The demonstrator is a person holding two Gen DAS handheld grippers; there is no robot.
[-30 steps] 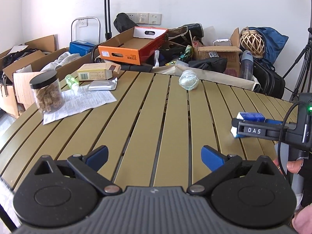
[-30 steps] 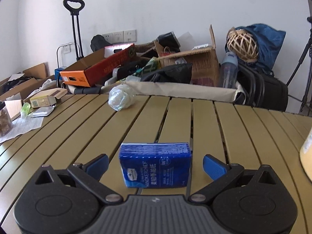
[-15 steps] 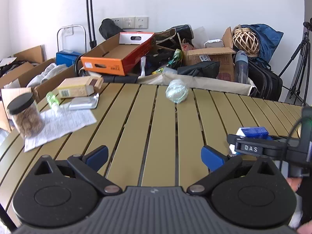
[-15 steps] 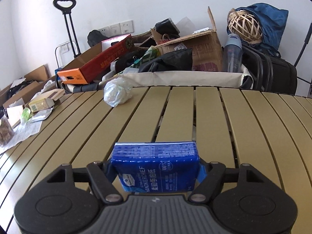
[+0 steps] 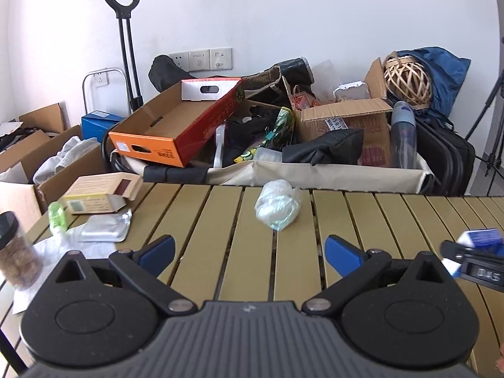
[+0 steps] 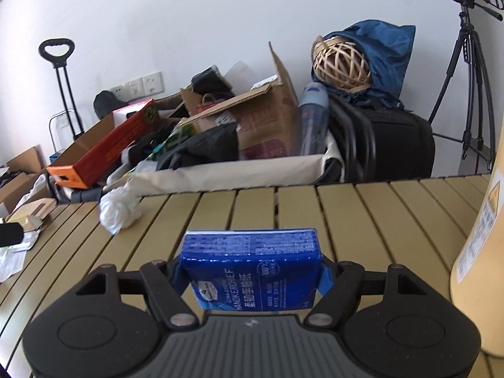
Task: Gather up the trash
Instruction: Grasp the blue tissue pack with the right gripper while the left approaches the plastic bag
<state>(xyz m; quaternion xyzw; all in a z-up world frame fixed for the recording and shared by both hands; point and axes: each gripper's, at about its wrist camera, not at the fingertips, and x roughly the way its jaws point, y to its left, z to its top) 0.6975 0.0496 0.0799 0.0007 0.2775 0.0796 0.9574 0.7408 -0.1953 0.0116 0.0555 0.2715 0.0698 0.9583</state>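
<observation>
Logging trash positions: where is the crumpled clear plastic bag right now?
The crumpled clear plastic bag lies on the slatted olive table near its far edge, ahead of the open left tool, right of the silver foil pack.

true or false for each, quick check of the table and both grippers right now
1. The right gripper is shut on the blue tissue pack. True.
2. The left gripper holds the crumpled plastic bag. False: it is open and empty; the bag lies on the slatted table ahead.
3. The jar has a black lid. True.
4. The orange box sits on the table. False: it is in the clutter beyond.
</observation>
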